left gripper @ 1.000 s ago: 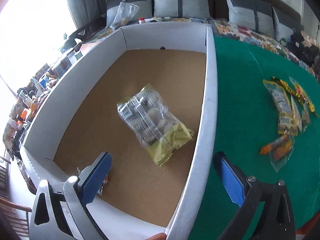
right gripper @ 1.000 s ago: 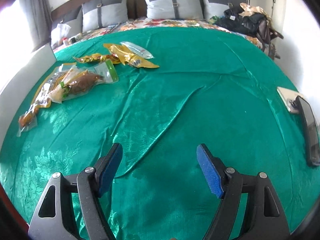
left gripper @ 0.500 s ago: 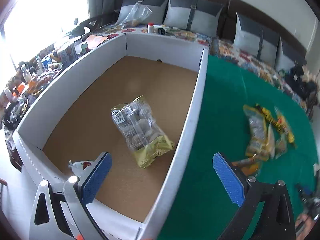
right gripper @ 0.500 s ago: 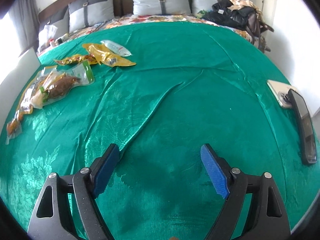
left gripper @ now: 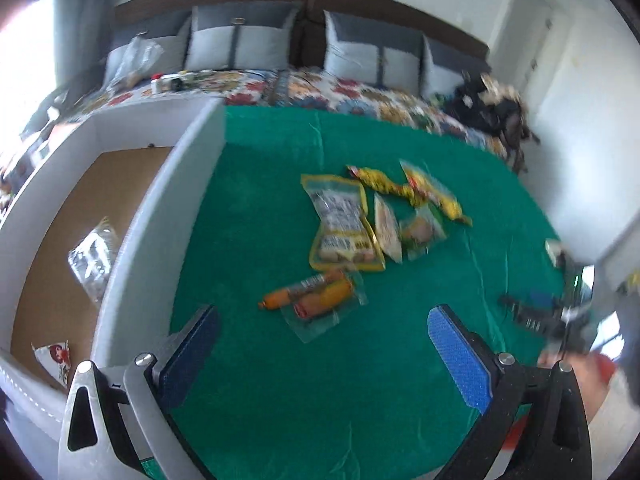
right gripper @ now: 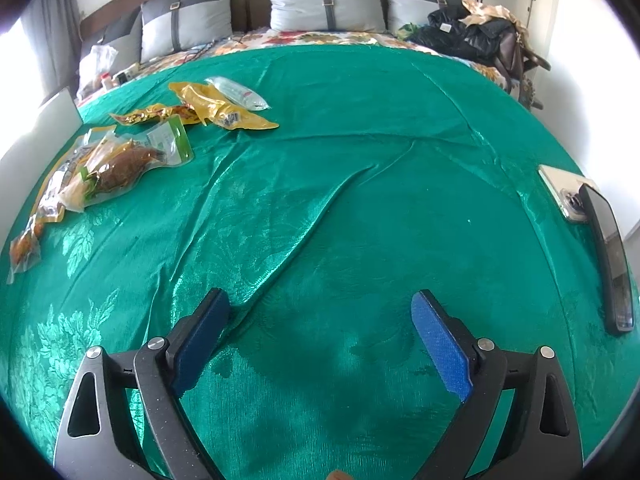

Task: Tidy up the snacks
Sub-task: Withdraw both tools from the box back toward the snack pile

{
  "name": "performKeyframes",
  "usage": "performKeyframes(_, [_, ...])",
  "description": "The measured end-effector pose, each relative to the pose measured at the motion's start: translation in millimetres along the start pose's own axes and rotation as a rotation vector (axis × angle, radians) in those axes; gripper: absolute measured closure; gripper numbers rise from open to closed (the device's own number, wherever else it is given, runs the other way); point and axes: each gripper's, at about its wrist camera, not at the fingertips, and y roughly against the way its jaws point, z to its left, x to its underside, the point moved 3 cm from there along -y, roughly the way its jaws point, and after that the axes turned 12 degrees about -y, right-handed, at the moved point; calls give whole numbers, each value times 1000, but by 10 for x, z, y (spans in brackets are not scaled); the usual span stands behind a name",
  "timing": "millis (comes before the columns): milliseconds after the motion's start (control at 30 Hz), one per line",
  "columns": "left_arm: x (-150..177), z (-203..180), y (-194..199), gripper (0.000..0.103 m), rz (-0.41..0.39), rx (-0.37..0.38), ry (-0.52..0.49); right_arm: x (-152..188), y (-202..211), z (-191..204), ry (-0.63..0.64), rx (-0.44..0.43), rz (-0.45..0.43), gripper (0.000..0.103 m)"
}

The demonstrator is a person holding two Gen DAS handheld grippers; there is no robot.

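Several snack packets lie in a loose pile (left gripper: 360,224) on the green cloth, a clear sausage packet (left gripper: 320,300) nearest my left gripper (left gripper: 324,344), which is open and empty just short of it. A white box (left gripper: 160,216) with a brown floor stands left and holds a clear-and-yellow snack bag (left gripper: 94,258) and a small white packet (left gripper: 54,360). My right gripper (right gripper: 320,332) is open and empty above bare cloth; the pile (right gripper: 120,160) lies far to its left, with yellow packets (right gripper: 216,110) behind.
Grey pillows (right gripper: 324,0) and a floral cover line the back. Dark clothes (right gripper: 476,40) lie at the back right. A phone (right gripper: 564,192) and a dark flat device (right gripper: 608,252) lie on the right edge of the cloth.
My left gripper has swung right, from over the box to over the green cloth facing the snack pile. My right gripper has drifted slightly; both stay open.
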Motion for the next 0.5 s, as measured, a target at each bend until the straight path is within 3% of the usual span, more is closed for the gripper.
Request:
performKeyframes(100, [272,-435,-405,1,148,-4,-175,-2,-2,3,3,-2,0,7])
performKeyframes(167, [432,-604,-590,1,200,-15,-213,-3,-4,3,4,-3,-2,7])
performKeyframes(267, [553,-691,-794,1,221,-9,-187,-3,-3,4,4,-2,-2,7])
performKeyframes(433, [587,-651,-1077,0,210,-62,-123,-2,0,5,4,-2,-2,7])
performKeyframes(500, [584,-611,-1091,0,167,-71,-81,-2,0,5,4,-2,-3,7])
